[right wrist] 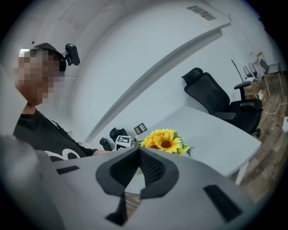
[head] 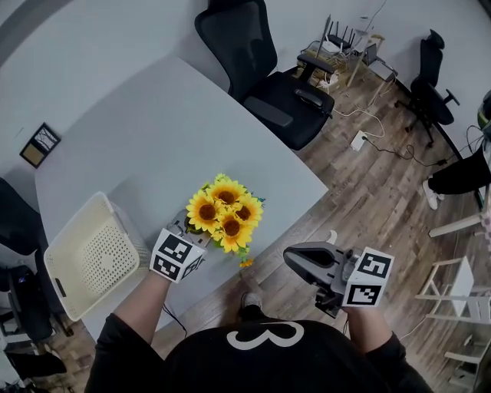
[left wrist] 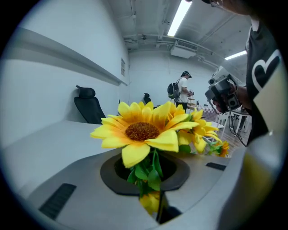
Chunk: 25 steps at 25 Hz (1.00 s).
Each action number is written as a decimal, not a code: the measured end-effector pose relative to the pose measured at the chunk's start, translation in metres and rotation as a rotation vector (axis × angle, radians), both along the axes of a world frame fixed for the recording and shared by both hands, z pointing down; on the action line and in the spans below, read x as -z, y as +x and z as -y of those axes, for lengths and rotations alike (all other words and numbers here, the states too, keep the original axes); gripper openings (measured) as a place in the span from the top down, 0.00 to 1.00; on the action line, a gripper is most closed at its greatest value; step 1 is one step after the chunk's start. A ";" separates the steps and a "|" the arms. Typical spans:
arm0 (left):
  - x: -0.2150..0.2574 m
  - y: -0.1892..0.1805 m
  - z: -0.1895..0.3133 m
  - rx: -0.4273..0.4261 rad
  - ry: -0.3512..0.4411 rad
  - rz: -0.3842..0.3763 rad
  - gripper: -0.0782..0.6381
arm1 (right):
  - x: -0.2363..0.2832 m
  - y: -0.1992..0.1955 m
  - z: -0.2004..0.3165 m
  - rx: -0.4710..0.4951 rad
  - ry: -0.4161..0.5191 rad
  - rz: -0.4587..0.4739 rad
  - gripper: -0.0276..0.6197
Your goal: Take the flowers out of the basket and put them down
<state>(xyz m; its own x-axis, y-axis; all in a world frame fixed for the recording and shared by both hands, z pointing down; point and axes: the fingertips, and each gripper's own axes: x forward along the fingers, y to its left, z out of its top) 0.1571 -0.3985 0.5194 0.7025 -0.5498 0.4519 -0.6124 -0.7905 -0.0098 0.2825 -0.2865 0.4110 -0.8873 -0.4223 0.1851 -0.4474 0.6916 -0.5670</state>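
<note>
Left gripper [left wrist: 155, 200] nipped tight on the sunflowers [head: 225, 211] at the stems, right gripper [right wrist: 137, 152] closed on nothing — letting go this near the table [head: 153, 130] edge could tip the top-heavy bunch over it.

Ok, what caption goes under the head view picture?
Left gripper holds sunflowers over the grey table beside an empty white basket; right gripper shut.

Legible marking: one large white figure, reading as a "3" lying on its side, on the person's black shirt [head: 265, 335].

The left marker cube [head: 175, 255] and right marker cube [head: 368, 278] carry black-and-white square code patterns only, with no characters.

The wall label [right wrist: 201, 12] and wall notice [left wrist: 123, 66] are too small to read.
</note>
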 end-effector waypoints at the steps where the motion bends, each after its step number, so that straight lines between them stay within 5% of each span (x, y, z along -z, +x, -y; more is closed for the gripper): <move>1: -0.003 0.000 0.000 0.001 -0.003 0.000 0.81 | -0.003 -0.001 0.001 0.003 -0.007 -0.001 0.95; 16: -0.016 0.002 -0.002 0.017 -0.035 -0.080 0.79 | -0.025 0.001 0.002 0.036 -0.067 0.001 0.95; 25: -0.013 -0.003 -0.004 0.077 -0.075 -0.118 0.65 | -0.025 -0.007 0.000 0.064 -0.067 0.011 0.95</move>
